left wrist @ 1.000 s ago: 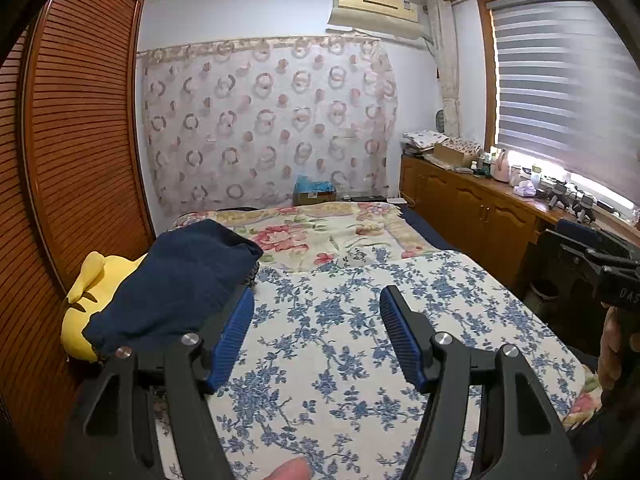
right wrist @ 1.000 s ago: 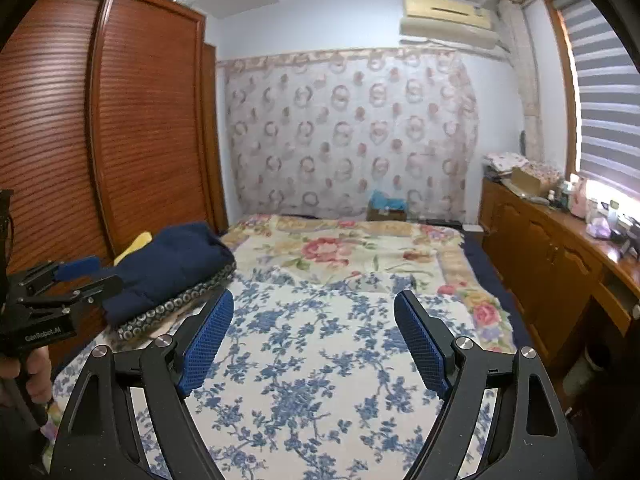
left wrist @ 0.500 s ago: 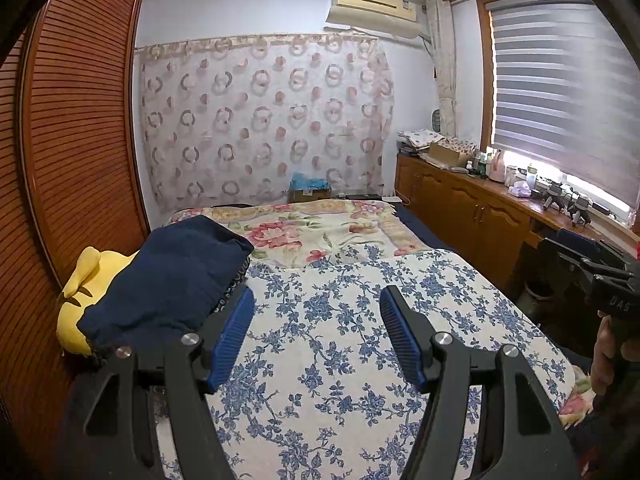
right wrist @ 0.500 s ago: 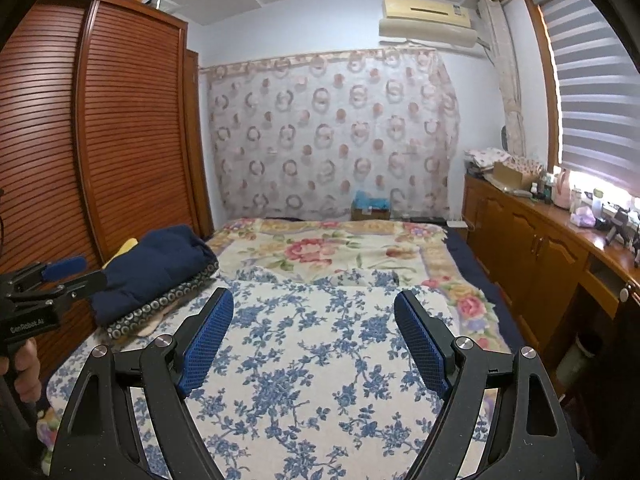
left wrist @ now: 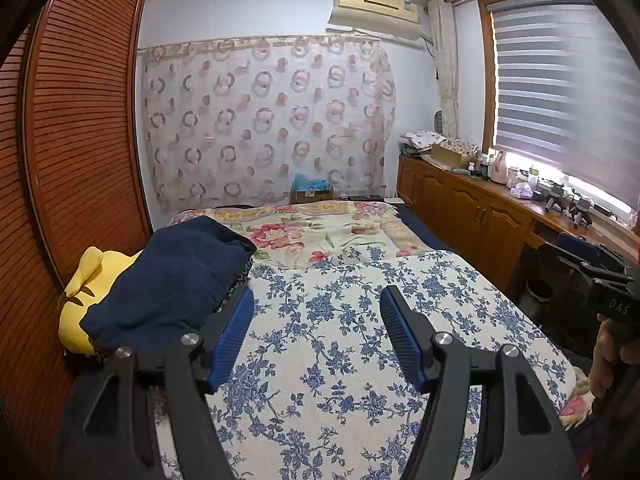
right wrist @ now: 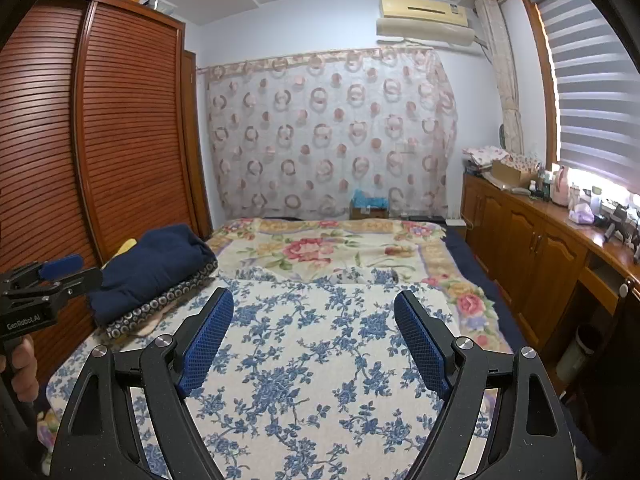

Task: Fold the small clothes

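A folded navy garment (left wrist: pixel 172 276) lies on the left side of the bed, on top of a dark patterned cloth (right wrist: pixel 160 306) and beside a yellow plush (left wrist: pixel 86 280). In the right wrist view the navy garment (right wrist: pixel 156 264) sits left of my fingers. My left gripper (left wrist: pixel 316 308) hangs open above the blue-flowered quilt (left wrist: pixel 340 340), nothing between its blue pads, its left fingertip close to the garment's edge. My right gripper (right wrist: pixel 314 312) is open wider over the same quilt (right wrist: pixel 312 360), also empty. Each gripper shows at the edge of the other's view, held in a hand.
A red-flowered blanket (right wrist: pixel 320 248) covers the far half of the bed. A slatted wooden wardrobe (right wrist: pixel 100 140) lines the left side. Wooden cabinets (right wrist: pixel 540 248) with small items on top run along the right under the window. A cardboard box (right wrist: pixel 368 208) stands by the curtain.
Both views have tilted up slightly, so the bed sits a little lower in the frames. The finger seen at the bottom edge of the left wrist view is gone. Both jaws are unchanged.
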Available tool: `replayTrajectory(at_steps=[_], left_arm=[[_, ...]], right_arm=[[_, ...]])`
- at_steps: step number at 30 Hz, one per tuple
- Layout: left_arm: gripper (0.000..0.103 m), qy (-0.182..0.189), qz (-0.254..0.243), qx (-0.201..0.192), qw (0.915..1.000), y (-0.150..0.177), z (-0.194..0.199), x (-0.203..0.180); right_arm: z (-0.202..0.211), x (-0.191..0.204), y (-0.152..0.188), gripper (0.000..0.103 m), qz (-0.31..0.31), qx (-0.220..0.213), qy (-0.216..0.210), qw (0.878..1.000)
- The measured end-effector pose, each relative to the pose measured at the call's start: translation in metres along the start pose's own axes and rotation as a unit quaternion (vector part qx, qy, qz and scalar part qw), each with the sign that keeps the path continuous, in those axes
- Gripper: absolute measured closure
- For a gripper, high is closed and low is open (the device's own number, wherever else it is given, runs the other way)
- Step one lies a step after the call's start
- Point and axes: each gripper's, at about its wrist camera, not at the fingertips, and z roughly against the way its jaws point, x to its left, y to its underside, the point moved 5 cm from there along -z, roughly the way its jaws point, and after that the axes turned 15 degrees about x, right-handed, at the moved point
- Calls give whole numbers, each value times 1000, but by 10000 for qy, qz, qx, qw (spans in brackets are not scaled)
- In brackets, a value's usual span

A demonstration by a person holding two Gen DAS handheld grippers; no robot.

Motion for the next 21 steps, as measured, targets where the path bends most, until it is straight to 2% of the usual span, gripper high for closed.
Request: replayTrajectory(at_steps=[21], left_arm=[[37,-18,6,-34,10000,0,3,2]], right_arm=[[0,-1,1,18,-3,-10,6,10000]])
